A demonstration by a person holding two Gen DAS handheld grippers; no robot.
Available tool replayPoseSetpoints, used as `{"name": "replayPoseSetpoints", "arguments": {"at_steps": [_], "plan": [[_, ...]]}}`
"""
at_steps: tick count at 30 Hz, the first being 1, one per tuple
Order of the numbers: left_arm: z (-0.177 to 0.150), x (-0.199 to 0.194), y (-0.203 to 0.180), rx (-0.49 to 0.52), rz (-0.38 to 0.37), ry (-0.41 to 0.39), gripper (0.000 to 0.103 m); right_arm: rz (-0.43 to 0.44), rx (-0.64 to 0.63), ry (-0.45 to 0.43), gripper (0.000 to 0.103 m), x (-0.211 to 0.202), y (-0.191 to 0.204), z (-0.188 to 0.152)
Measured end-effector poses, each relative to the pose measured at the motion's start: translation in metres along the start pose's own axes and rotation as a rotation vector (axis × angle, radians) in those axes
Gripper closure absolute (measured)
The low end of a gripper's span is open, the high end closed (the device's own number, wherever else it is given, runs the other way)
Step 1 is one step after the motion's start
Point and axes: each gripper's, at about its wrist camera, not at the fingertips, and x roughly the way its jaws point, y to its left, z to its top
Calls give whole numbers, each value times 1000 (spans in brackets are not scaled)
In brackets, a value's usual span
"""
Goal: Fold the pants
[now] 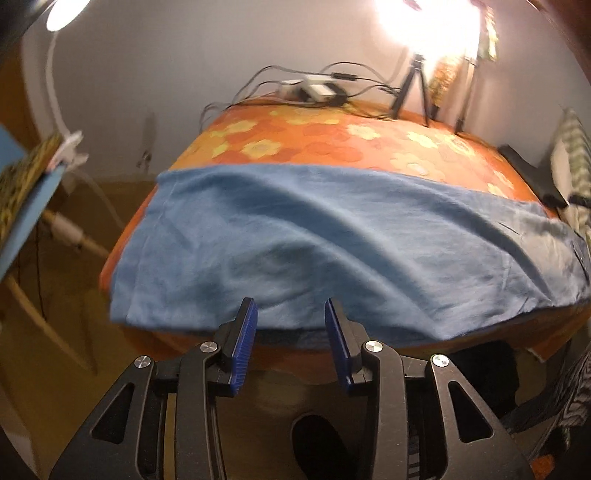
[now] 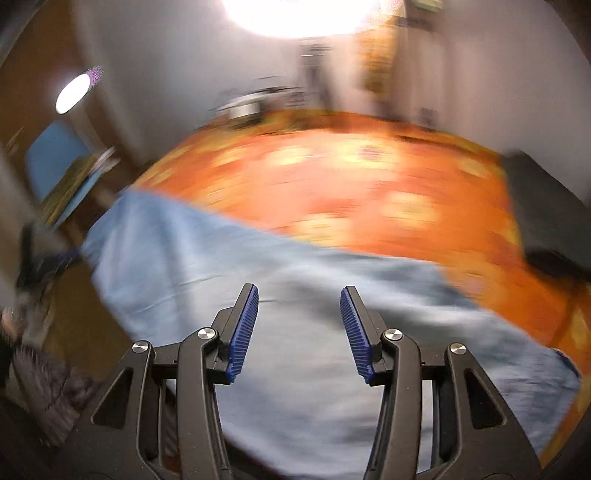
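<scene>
one table (image 1: 303, 136) under an orange cloth with yellow flowers fills most of both views, a white wall behind it. the pants (image 1: 332, 243), blue and lightly wrinkled, lie spread flat across the near part of the table, reaching from the left edge almost to the right one, the front edge hanging a little over the near side. in the right wrist view the pants (image 2: 295, 314) sit right under the camera and run off toward the left, though that picture is smeared with blur, so fine detail cannot be told. a dark flat thing (image 2: 543, 206) lies at the right edge of the table, apart from the pants. at the far end sit a white box (image 1: 317, 88) with black cables (image 1: 258, 81) trailing from it, and a small black tripod (image 1: 413, 92) beside a very bright lamp (image 1: 428, 26). off the left side stands a blue board (image 1: 22, 206). the left gripper (image 1: 290, 308) hovers over the near hem of the pants, its jaws apart with nothing between the blue pads (image 1: 245, 343). the right gripper (image 2: 299, 297) hangs above the pants too, jaws apart a bit wider, nothing clamped
</scene>
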Motion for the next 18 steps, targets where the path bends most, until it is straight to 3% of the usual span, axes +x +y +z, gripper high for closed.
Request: {"name": "replayPoseSetpoints", "arguments": {"at_steps": [6, 10, 15, 16, 18], "plan": [[21, 13, -53, 62, -95, -4, 66, 33, 153, 148, 54, 35, -114, 35], [34, 28, -108, 183, -159, 21, 66, 107, 201, 235, 54, 73, -142, 30], [45, 39, -159, 289, -233, 28, 66, 127, 153, 282, 54, 98, -142, 16], [47, 41, -164, 300, -242, 30, 66, 130, 141, 278, 60, 100, -141, 15], [50, 48, -171, 312, -257, 45, 66, 153, 130, 271, 85, 102, -140, 14]]}}
